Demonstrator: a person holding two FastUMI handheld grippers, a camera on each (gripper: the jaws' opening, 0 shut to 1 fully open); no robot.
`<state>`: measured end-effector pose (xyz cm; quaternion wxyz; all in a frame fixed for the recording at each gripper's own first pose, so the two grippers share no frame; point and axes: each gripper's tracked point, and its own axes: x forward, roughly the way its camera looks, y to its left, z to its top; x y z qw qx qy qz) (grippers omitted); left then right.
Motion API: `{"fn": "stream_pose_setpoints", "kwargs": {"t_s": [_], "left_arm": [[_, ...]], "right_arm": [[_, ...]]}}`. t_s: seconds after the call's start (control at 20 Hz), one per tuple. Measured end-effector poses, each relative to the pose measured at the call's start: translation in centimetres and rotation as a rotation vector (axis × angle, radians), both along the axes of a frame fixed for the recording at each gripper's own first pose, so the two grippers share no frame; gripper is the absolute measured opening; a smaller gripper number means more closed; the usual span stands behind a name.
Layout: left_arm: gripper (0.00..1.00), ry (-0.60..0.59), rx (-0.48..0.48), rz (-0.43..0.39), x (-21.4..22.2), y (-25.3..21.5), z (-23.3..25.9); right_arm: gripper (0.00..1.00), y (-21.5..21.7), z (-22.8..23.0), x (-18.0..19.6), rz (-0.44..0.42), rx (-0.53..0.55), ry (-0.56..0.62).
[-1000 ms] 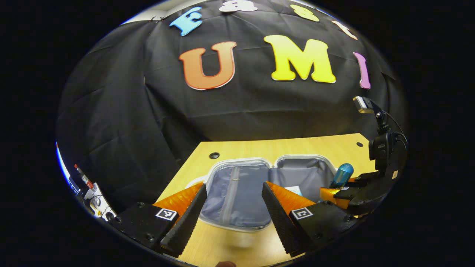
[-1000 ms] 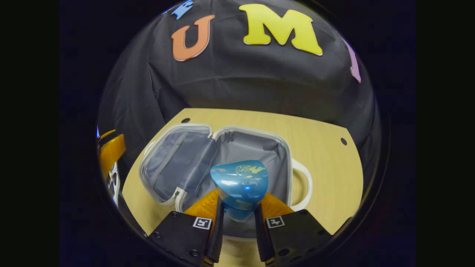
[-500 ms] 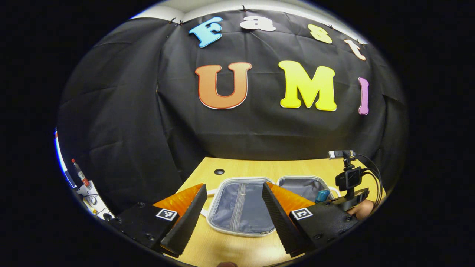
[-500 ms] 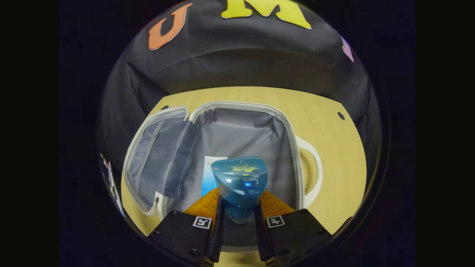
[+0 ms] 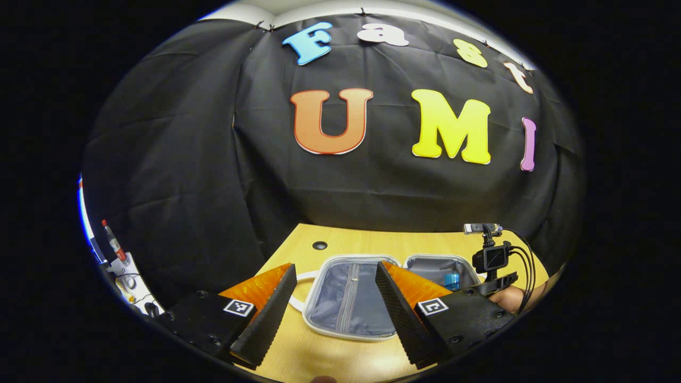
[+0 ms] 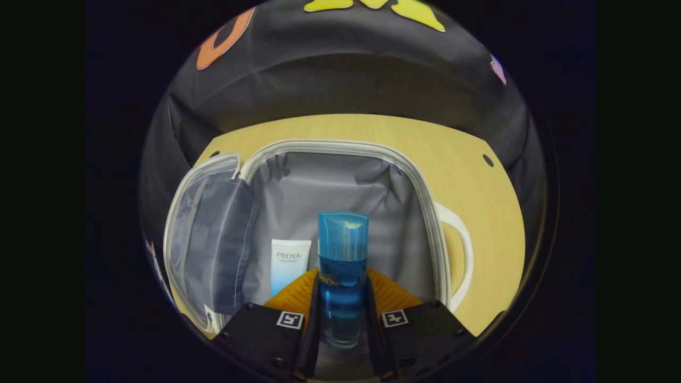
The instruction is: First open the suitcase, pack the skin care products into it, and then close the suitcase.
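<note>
Left gripper view first: we hold our left gripper (image 5: 332, 308) spread wide and grasping nothing, above the near edge of the wooden table (image 5: 330, 356). Beyond it the suitcase (image 5: 348, 303) lies opened flat, its zipped lid panel nearest us. Farther right we see the right gripper (image 5: 495, 284) reaching over the deeper half, a bit of blue showing at it.

Right gripper view next: our right gripper (image 6: 343, 324) is clenched on the blue bottle (image 6: 342, 271), both fingers pressing its lower body, cap pointing away, low over the grey-lined compartment. A white tube (image 6: 287, 263) already lies inside, just beside the bottle on its left.

As we judge it, the risk lies in the release. The bottle looks smooth and rounded, so letting go before it rests on the lining could send it rolling against the tube or towards the rim. A bottle left high near the zip edge could also block the lid when we close the case.
</note>
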<state>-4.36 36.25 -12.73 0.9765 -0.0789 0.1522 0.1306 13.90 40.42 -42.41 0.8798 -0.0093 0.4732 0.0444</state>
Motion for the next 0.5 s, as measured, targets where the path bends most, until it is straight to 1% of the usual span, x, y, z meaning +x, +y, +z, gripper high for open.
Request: {"fn": "stream_pose_setpoints", "kwargs": {"t_s": [0.05,0.1,0.25,0.4,0.45,0.5], "left_arm": [[0.96,0.019,-0.012,0.003,-0.2,0.3,-0.7],[0.96,0.032,-0.026,0.002,-0.3,0.7,-1.3],[0.96,0.042,-0.049,0.003,-0.7,1.8,-2.3],[0.96,0.057,-0.055,0.023,-0.8,3.5,-3.4],[0.96,0.069,-0.062,0.033,-0.7,4.1,-4.0],[0.96,0.083,-0.078,0.033,-0.6,4.5,-4.6]], "right_arm": [[0.34,-0.1,-0.3,0.1,-0.001,-0.007,0.005],[0.36,-0.4,-0.6,0.2,-0.005,-0.021,0.011],[0.38,-0.3,-0.7,0.3,-0.010,-0.002,0.020],[0.40,-0.3,-0.7,0.2,-0.006,0.000,0.018],[0.40,0.1,-0.7,0.1,0.001,0.021,0.021],[0.43,0.2,-0.2,-0.1,0.003,0.043,0.025]]}}
